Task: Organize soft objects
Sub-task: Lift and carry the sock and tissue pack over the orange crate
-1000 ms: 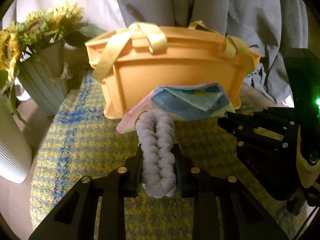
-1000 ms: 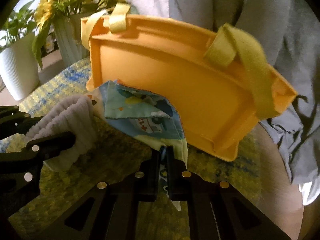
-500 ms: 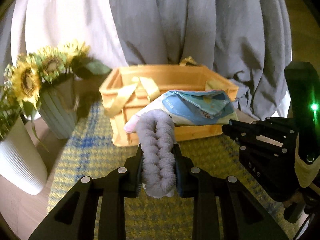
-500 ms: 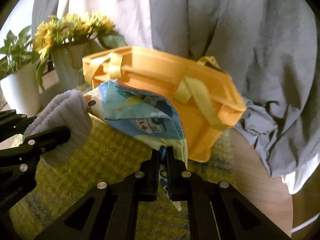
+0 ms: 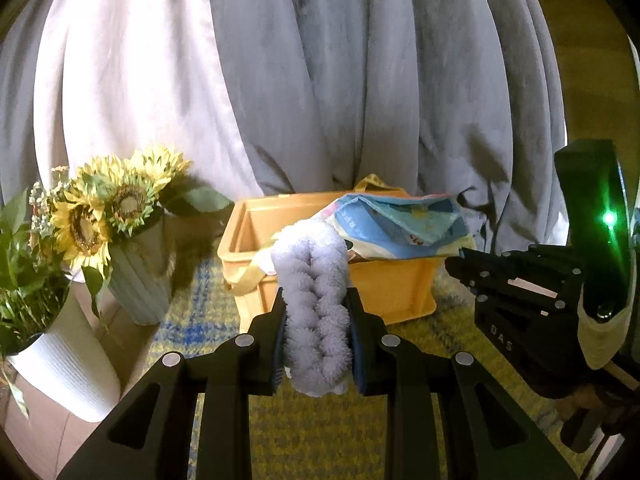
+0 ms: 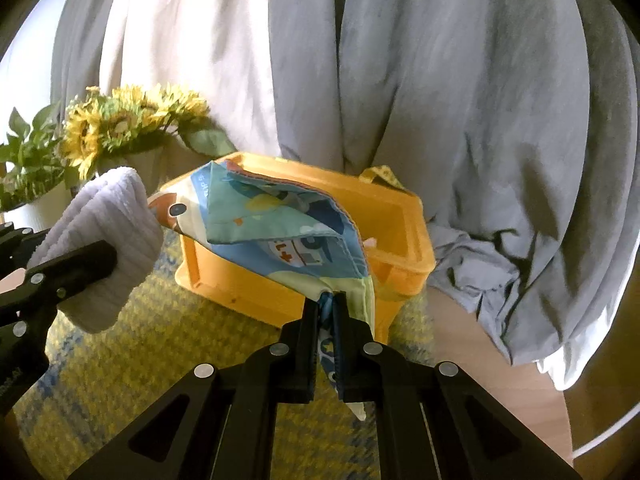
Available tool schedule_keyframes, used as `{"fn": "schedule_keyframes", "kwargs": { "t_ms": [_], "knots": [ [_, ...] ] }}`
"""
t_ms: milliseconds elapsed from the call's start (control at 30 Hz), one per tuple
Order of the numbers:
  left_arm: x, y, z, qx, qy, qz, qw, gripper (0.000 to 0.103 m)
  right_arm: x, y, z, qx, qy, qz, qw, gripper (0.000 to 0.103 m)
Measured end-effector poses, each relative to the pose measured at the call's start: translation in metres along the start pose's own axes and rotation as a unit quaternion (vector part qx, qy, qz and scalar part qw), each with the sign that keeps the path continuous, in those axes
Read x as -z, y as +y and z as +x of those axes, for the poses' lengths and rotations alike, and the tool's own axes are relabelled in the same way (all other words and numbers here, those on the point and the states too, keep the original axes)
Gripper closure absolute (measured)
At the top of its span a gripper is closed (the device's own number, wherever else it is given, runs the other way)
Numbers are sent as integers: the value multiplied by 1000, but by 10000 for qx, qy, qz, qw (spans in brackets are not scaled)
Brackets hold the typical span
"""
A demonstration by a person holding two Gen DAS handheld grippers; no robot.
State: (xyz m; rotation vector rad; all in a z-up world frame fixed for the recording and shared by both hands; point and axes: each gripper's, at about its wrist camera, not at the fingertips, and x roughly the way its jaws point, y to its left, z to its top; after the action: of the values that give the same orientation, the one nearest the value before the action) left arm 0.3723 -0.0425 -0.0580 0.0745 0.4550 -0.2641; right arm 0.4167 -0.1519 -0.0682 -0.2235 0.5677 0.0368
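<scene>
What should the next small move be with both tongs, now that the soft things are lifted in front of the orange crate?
Probably carry both forward over the orange crate before releasing. The left tongs clamp the fuzzy grey cloth, the right tongs pinch the printed blue cloth, and both bundles hang at the crate's near rim, its opening just beyond.

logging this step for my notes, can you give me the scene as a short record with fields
left gripper: shut on the fluffy grey towel
right gripper: shut on the printed blue cloth
cloth position: held in front of and above the orange crate, not inside it
crate: open top, yellow straps, on the yellow-blue mat
left of crate: sunflowers in a ribbed vase, white plant pot
backdrop: grey and white curtains
</scene>
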Motion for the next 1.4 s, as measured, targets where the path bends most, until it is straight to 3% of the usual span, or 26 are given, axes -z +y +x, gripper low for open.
{"fn": "schedule_keyframes", "kwargs": {
  "t_ms": [400, 700, 1067, 1400],
  "knots": [
    [-36, 7, 7, -111, -523, 173, 9984, 77, -35, -3, 3, 109, -427, -224, 9988, 95],
    [-61, 12, 30, -127, -696, 328, 9970, 77, -64, -10, 18, 197, -598, -366, 9973, 95],
    [-81, 25, 71, -281, -676, 317, 9968, 77, -86, -20, 54, 34, -523, -380, 9979, 95],
    [-85, 32, 120, -245, -348, 293, 9987, 77, -92, -26, 100, -160, -161, -498, 9985, 95]
  ]
}}
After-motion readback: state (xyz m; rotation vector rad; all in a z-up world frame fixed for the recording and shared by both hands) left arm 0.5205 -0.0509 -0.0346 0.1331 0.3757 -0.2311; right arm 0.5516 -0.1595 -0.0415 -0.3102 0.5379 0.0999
